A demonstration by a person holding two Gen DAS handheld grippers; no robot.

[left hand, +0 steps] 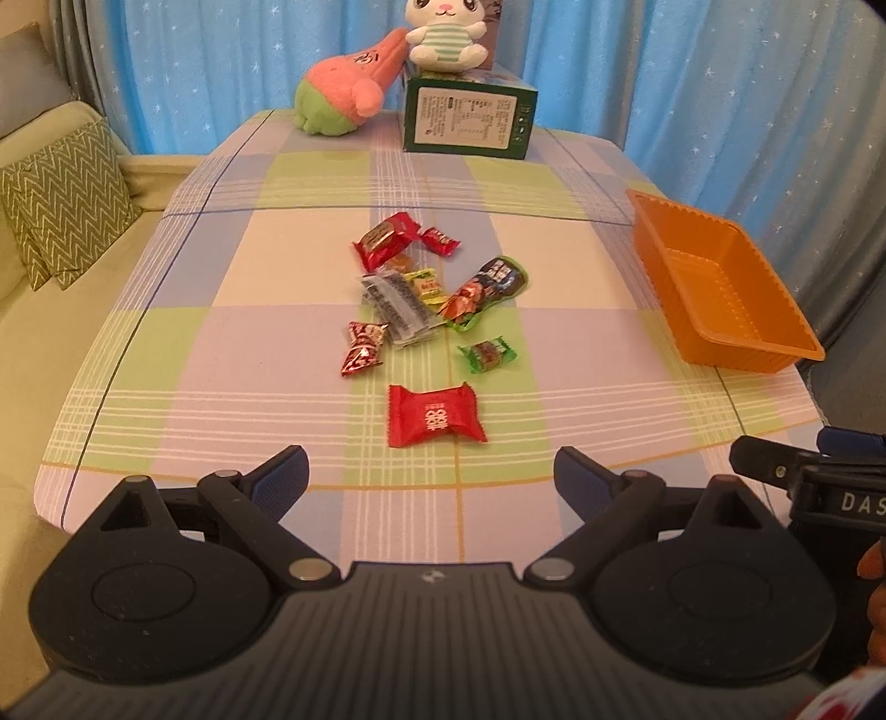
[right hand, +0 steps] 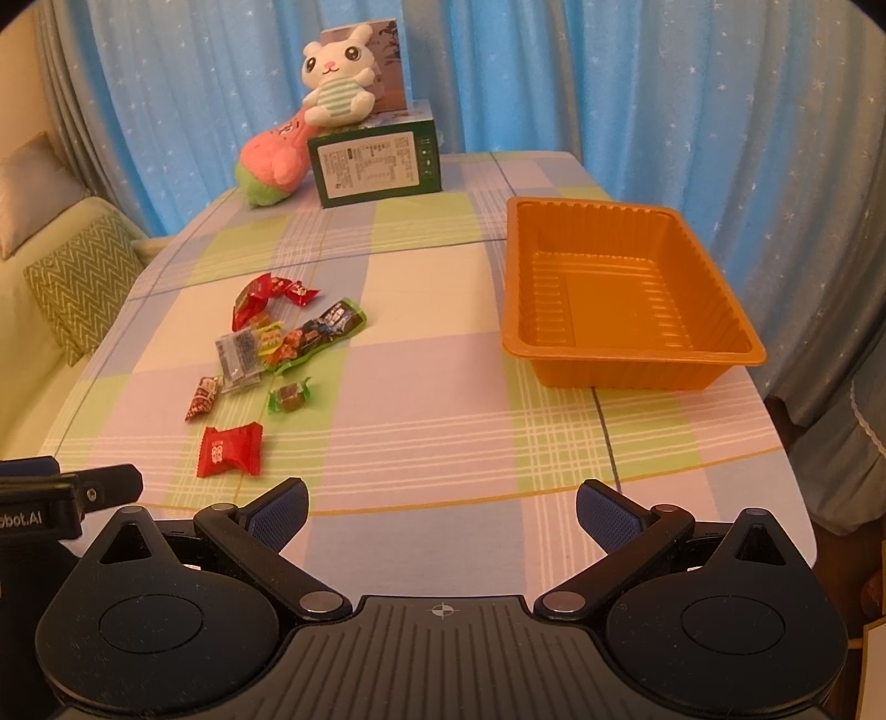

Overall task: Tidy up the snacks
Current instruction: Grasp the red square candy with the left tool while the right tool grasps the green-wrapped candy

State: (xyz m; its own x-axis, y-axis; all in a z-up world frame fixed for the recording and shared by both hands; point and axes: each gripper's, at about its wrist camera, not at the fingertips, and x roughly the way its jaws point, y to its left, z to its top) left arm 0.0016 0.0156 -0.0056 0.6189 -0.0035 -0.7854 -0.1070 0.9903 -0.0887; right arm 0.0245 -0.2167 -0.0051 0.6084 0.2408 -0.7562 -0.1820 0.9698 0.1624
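Observation:
Several wrapped snacks lie in a loose pile [left hand: 421,288] [right hand: 277,343] in the middle of the checked tablecloth. Nearest to me lies a red packet [left hand: 434,415] [right hand: 230,450], with a small green sweet [left hand: 488,354] [right hand: 289,394] and a red-and-white sweet [left hand: 362,348] [right hand: 202,396] just behind it. An empty orange tray [left hand: 720,343] [right hand: 626,371] stands at the right. My left gripper [left hand: 431,479] hangs open just short of the red packet, nothing between its fingers. My right gripper [right hand: 442,512] is open over bare cloth, to the right of the snacks and short of the tray.
At the far end of the table stand a green box [left hand: 468,119] [right hand: 376,163] with a white plush rabbit [left hand: 446,41] [right hand: 338,83] on top and a pink-and-green plush [left hand: 343,91] [right hand: 274,160] beside it. A sofa with a zigzag cushion [left hand: 66,194] is left; blue curtains hang behind.

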